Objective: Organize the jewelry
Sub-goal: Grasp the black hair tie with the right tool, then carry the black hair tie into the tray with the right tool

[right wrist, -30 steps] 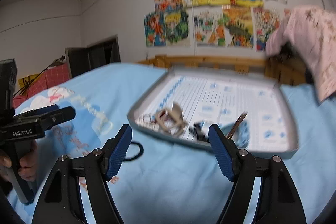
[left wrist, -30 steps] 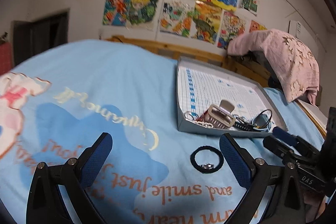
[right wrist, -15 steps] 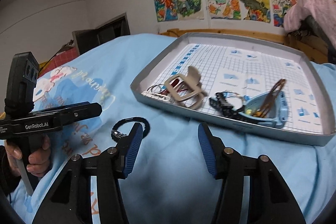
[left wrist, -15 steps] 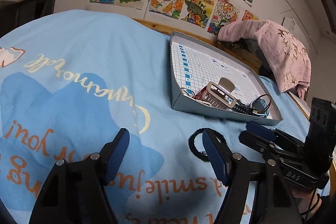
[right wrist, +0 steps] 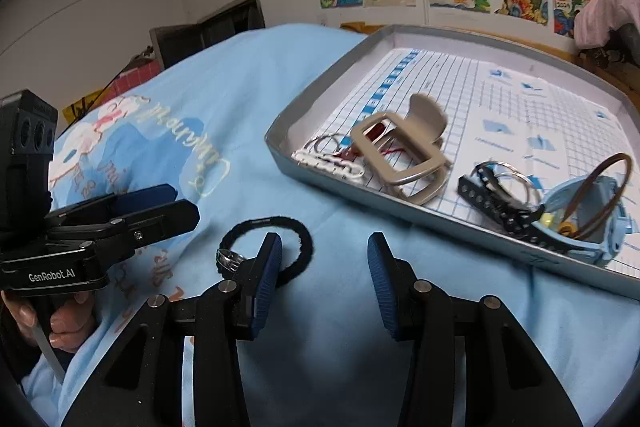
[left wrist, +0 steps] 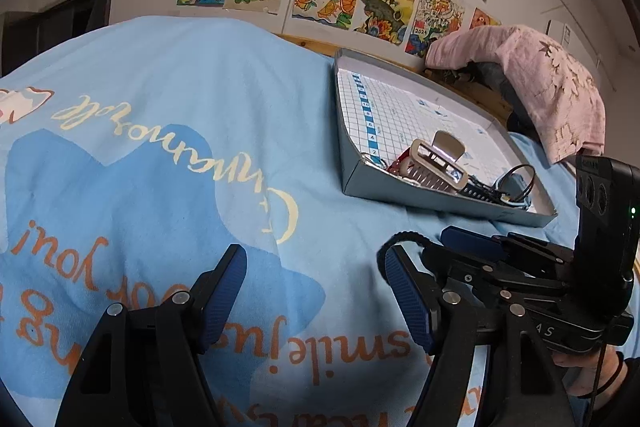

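A black hair tie (right wrist: 298,233) with a silver ring (right wrist: 229,258) on it lies on the blue bedsheet, just in front of the grey tray (right wrist: 312,179). My right gripper (right wrist: 324,267) hovers low over it with its jaws closing. Its left finger (right wrist: 267,269) crosses the loop, and only the band's right edge shows between the pads, which press on nothing. My left gripper (left wrist: 314,291) stands open over bare sheet. In the left wrist view the hair tie (left wrist: 400,238) peeks out behind its right finger (left wrist: 406,301), next to the right gripper's tips (left wrist: 468,242).
The tray holds a beige claw clip (right wrist: 400,151), a silver hair pin (right wrist: 328,163), key rings with a black strap (right wrist: 496,195) and a light-blue box (right wrist: 588,223) with brown bands. A pink cloth (left wrist: 532,83) lies on the wooden headboard at right. A hand (right wrist: 60,323) holds the left gripper.
Both grippers sank toward the sheet and their jaws narrowed. The right gripper moved in over the hair tie, so its left finger now covers part of the loop.
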Action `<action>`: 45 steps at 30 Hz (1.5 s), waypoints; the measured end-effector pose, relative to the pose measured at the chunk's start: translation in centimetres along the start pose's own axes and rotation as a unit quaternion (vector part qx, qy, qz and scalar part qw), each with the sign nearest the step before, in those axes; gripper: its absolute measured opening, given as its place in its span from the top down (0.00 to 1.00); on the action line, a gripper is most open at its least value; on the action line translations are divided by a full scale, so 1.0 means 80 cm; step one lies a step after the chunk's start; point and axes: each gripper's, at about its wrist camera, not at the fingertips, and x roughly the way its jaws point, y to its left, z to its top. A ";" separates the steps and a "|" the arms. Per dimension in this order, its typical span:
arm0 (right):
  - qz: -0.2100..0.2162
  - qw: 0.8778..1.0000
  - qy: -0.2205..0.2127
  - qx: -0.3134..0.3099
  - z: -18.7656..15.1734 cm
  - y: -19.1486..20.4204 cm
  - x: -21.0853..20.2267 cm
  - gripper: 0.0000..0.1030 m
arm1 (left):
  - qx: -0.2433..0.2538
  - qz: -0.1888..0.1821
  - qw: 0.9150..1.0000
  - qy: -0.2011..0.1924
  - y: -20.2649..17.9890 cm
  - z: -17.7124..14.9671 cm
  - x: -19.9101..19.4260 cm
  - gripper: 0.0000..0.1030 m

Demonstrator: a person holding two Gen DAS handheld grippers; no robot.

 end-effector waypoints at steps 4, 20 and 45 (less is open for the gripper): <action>-0.002 1.000 0.014 -0.006 -0.001 0.004 0.007 0.71 | 0.004 -0.001 1.000 -0.002 -0.001 -0.002 0.000 0.32; -0.033 0.999 -0.003 0.035 -0.008 -0.015 -0.006 0.95 | 0.069 -0.044 0.997 0.008 -0.030 -0.010 0.005 0.32; -0.046 0.995 -0.023 0.089 -0.016 -0.041 -0.014 0.95 | 0.154 -0.054 0.985 0.046 -0.075 -0.010 0.026 0.89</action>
